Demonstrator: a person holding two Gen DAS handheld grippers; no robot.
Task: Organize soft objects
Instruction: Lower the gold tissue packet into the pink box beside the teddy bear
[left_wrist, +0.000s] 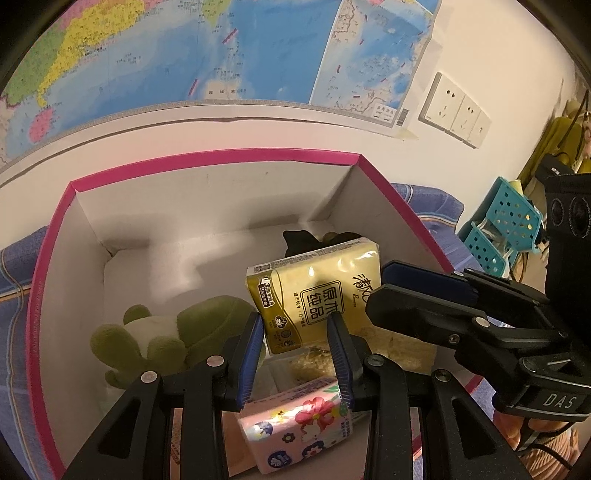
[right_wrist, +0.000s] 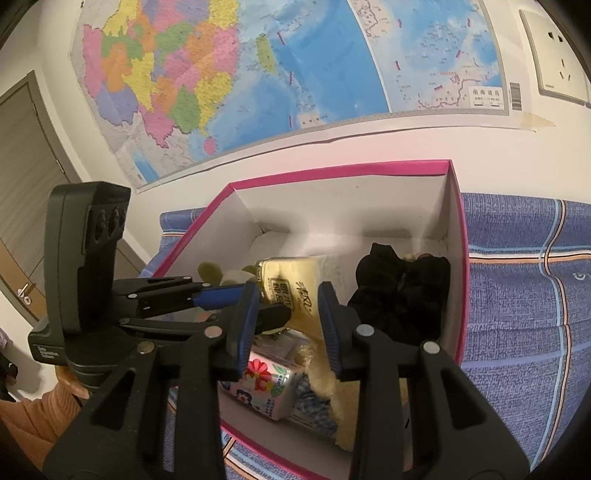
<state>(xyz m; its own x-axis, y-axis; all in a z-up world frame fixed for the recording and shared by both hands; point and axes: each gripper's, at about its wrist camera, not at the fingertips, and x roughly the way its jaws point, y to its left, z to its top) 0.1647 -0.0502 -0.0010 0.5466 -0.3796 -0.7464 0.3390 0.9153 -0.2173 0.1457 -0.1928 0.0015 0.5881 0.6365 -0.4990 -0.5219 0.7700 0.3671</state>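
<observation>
A pink-rimmed white box (left_wrist: 218, 157) (right_wrist: 332, 170) holds soft things. A yellow tissue pack (left_wrist: 317, 291) (right_wrist: 295, 291) leans on the pile inside. A green plush (left_wrist: 170, 336), a pink floral tissue pack (left_wrist: 299, 421) (right_wrist: 266, 384), a black plush (right_wrist: 402, 291) (left_wrist: 299, 240) and a cream plush (right_wrist: 332, 398) lie in the box. My left gripper (left_wrist: 295, 354) is open just above the box, its fingers either side of the yellow pack's lower end. My right gripper (right_wrist: 284, 325) is open and empty over the box, and shows at the right of the left wrist view (left_wrist: 424, 291).
The box sits on a blue patterned cloth (right_wrist: 517, 295). A wall map (left_wrist: 221, 51) (right_wrist: 295, 66) and wall sockets (left_wrist: 454, 107) are behind. A turquoise perforated basket (left_wrist: 506, 221) stands at the right. A door (right_wrist: 26, 177) is at the left.
</observation>
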